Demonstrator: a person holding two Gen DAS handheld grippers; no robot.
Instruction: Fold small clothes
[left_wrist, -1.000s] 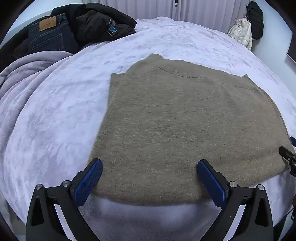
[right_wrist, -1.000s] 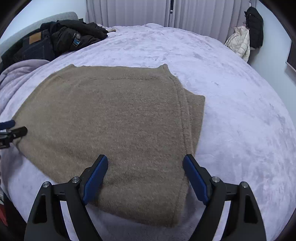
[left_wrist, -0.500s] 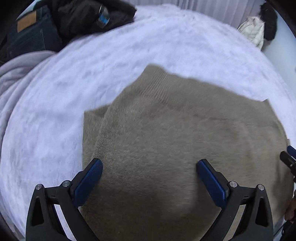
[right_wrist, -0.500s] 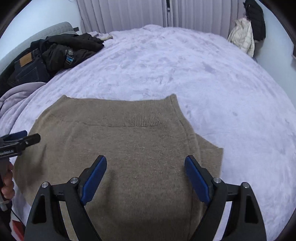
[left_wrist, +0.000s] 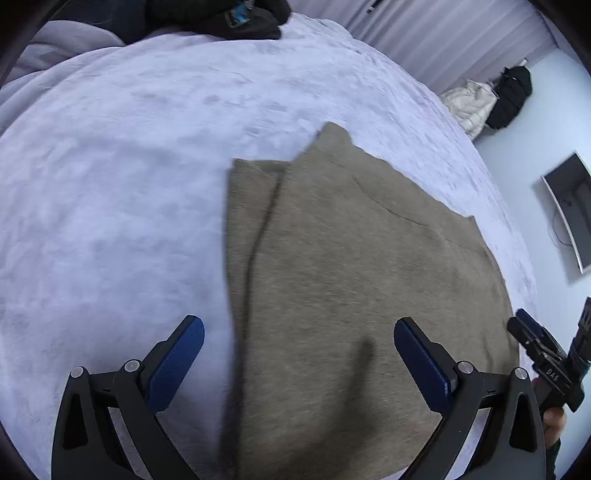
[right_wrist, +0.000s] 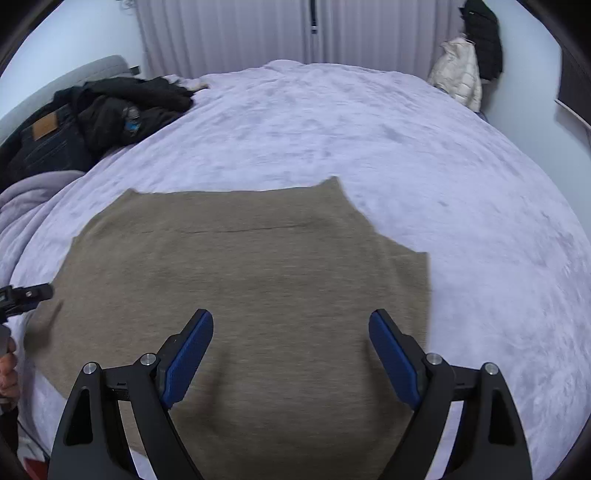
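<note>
A tan knitted sweater (left_wrist: 351, 280) lies flat on the pale lilac bed cover (left_wrist: 110, 184), its sleeves folded in; it also shows in the right wrist view (right_wrist: 258, 280). My left gripper (left_wrist: 299, 354) is open and empty, hovering over the sweater's left edge, with a folded layer showing along that side. My right gripper (right_wrist: 291, 350) is open and empty above the sweater's right half. The right gripper's tip shows at the left view's right edge (left_wrist: 532, 332). The left gripper's tip shows at the right view's left edge (right_wrist: 26, 295).
A pile of dark clothes and jeans (right_wrist: 92, 118) lies at the bed's far left beside a grey blanket (right_wrist: 26, 199). Curtains (right_wrist: 258, 33) hang behind the bed. A white and a black jacket (right_wrist: 465, 62) hang at the far right. A screen (left_wrist: 569, 210) is on the wall.
Both grippers rose and moved forward over the sweater, still open. The left view swung right, so the sweater's left folded edge is now under the left gripper.
</note>
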